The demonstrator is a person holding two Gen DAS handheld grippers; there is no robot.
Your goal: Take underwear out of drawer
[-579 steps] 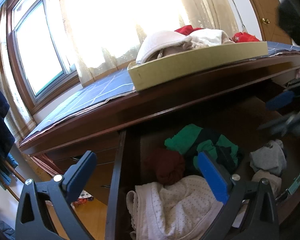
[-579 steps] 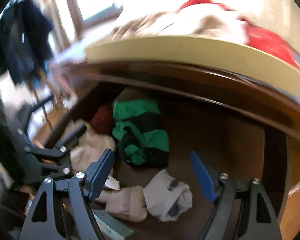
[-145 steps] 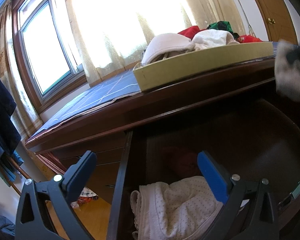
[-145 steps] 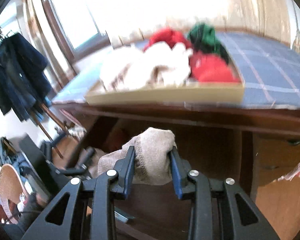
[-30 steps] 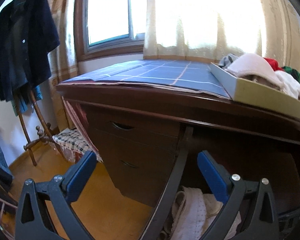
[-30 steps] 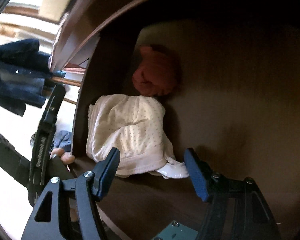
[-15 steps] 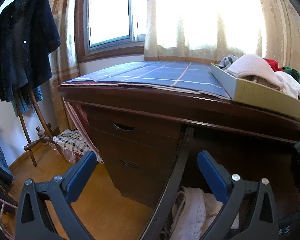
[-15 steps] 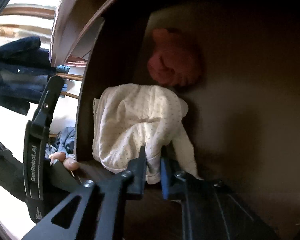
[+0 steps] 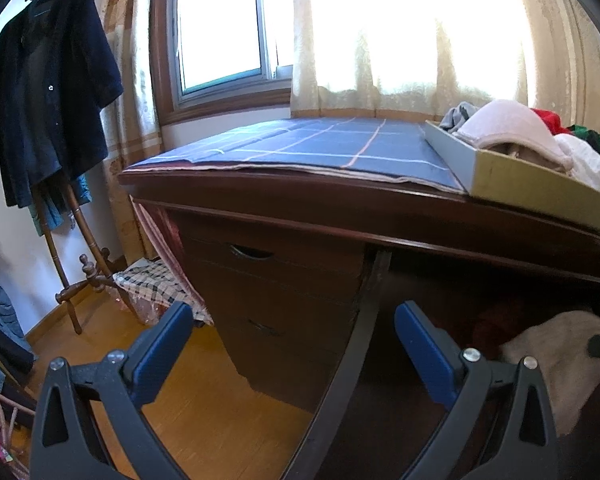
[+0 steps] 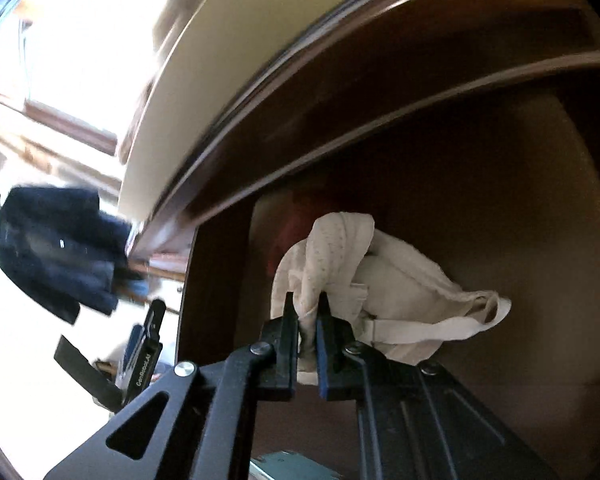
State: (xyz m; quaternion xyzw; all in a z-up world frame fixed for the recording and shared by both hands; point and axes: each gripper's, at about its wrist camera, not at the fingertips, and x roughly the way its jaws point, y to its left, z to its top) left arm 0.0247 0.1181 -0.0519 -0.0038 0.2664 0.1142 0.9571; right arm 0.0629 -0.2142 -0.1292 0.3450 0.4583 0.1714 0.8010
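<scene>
A white dotted undergarment [image 10: 340, 256] with a strap hangs inside the open dark wooden drawer [image 10: 220, 280]. My right gripper [image 10: 308, 308] pinches a fold of it, and its jaws are still closing tight on the cloth. The garment is lifted and bunched above the drawer floor. In the left wrist view the same pale cloth [image 9: 556, 356] shows at lower right. A dim red garment [image 10: 296, 224] lies behind it in the drawer corner. My left gripper [image 9: 292, 320] stands open and holds nothing, straddling the drawer's left wall [image 9: 364, 320].
A yellow tray [image 9: 540, 184] of piled clothes sits on the blue checked cloth [image 9: 320, 148] on the desk top, overhanging the drawer. A dark coat [image 9: 48, 92] hangs on a wooden stand at left. Closed desk drawers [image 9: 268, 272] and wooden floor [image 9: 220, 400] lie ahead.
My right gripper closed on the white garment and raised it off the drawer floor, and the view swung up towards the desk edge. The left gripper has stayed where it was.
</scene>
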